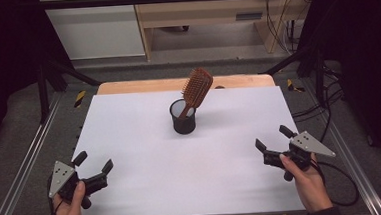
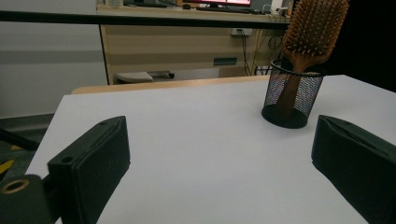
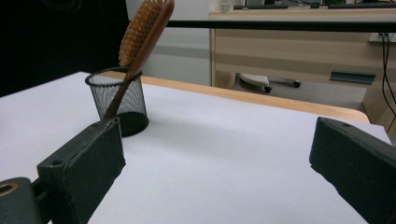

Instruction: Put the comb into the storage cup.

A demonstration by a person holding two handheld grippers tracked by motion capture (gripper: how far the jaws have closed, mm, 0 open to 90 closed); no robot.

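A brown wooden paddle hairbrush [image 1: 196,89] stands with its handle down inside a black wire-mesh cup [image 1: 183,119], which sits near the far middle of the white surface [image 1: 147,175]; the bristled head leans out over the rim, tilted to the right. The left gripper [image 1: 92,162] rests at the near left corner with its fingers spread wide and holding nothing. The right gripper [image 1: 273,137] is at the near right edge, its fingers also spread and empty, both well apart from the cup.
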